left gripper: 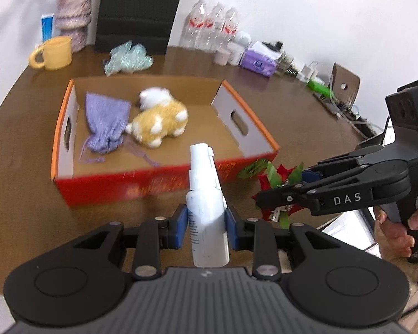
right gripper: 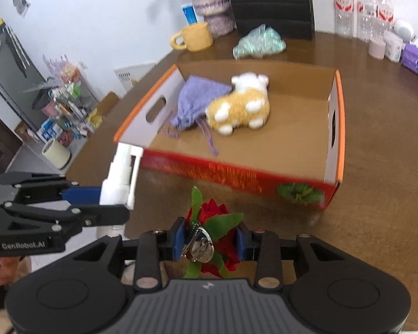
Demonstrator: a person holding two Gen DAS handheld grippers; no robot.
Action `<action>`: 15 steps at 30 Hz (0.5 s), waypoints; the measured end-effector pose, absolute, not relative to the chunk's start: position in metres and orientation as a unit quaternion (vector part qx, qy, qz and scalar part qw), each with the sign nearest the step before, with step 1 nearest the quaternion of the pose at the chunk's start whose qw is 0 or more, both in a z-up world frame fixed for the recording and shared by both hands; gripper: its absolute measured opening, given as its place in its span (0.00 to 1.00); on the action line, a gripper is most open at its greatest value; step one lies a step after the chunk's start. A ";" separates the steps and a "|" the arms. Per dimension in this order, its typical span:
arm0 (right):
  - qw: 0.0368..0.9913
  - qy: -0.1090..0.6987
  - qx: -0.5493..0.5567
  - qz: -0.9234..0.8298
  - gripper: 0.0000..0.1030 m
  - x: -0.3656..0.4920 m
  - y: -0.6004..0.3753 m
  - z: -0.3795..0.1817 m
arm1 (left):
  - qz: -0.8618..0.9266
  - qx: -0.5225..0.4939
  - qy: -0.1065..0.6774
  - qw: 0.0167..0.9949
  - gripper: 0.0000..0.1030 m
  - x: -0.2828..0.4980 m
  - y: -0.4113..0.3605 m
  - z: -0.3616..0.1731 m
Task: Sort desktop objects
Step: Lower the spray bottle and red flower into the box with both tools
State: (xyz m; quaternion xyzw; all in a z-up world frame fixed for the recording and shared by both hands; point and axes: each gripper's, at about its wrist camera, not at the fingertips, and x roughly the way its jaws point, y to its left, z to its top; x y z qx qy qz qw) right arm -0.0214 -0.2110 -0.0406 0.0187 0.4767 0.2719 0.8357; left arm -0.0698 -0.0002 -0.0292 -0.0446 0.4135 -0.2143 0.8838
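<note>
My left gripper [left gripper: 206, 225] is shut on a white spray bottle [left gripper: 206, 194], held upright just in front of the red cardboard box [left gripper: 142, 186]. Inside the box lie a purple knit pouch [left gripper: 106, 123] and a yellow-and-white plush toy [left gripper: 160, 118]. My right gripper [right gripper: 210, 240] is shut on a red fabric flower with green leaves and a metal clip [right gripper: 209, 231], also near the box's front wall [right gripper: 237, 175]. In the left wrist view the right gripper [left gripper: 267, 206] comes in from the right with the flower [left gripper: 278, 178]. The left gripper [right gripper: 119, 200] with the bottle [right gripper: 121, 175] shows in the right wrist view.
On the brown table [left gripper: 28, 167] behind the box are a yellow mug [left gripper: 54, 53], a teal glittery pouch [left gripper: 128, 58], a purple vase [left gripper: 73, 16], water bottles [left gripper: 211, 25], a purple tissue pack [left gripper: 257, 61] and cables at the far right. A black chair [left gripper: 139, 8] stands behind.
</note>
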 end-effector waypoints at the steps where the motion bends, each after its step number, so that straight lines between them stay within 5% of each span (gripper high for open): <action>1: 0.842 0.467 0.019 0.270 0.33 -0.017 -0.213 -0.036 | -0.215 -0.044 0.407 0.887 0.29 -0.067 -0.002 -0.024; 15: 0.884 0.424 -0.006 0.196 0.33 0.102 -0.215 -0.029 | -0.196 -0.036 0.404 0.893 0.29 0.049 -0.044 -0.008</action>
